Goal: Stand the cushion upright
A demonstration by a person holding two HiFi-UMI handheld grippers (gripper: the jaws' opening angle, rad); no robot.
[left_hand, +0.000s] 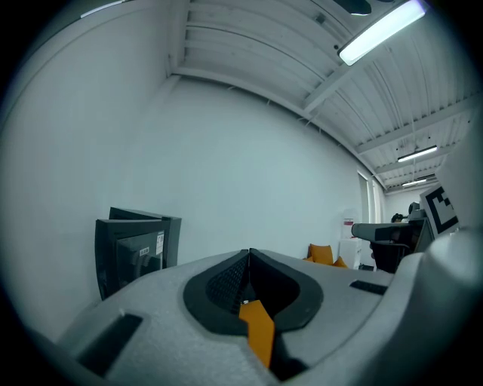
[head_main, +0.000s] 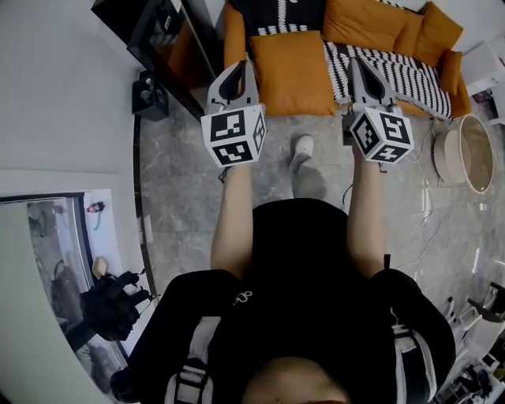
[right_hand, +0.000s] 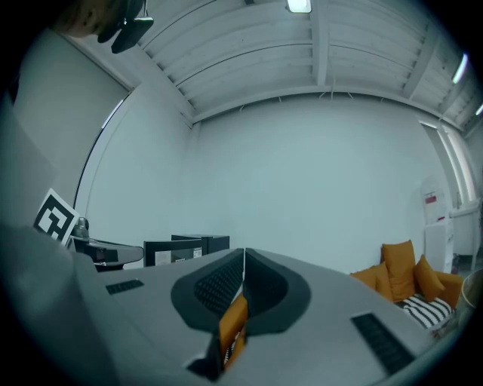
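A big orange cushion (head_main: 296, 72) lies flat on the front of the sofa seat, seen in the head view. My left gripper (head_main: 243, 66) points level at its left edge, and my right gripper (head_main: 356, 61) points at the sofa just right of it. Both hover in front of the sofa; no touch shows. In the left gripper view the left gripper (left_hand: 249, 253) has its jaws meeting at the tip, with orange showing through the gap below. The right gripper (right_hand: 243, 253) looks the same in its own view. Nothing is held in either.
More orange cushions (head_main: 367, 22) lean upright along the sofa back, above a black-and-white striped throw (head_main: 398, 69). A black cabinet (head_main: 158, 43) stands left of the sofa. A round wooden tub (head_main: 465, 154) and loose cables (head_main: 426, 209) sit on the grey floor at right.
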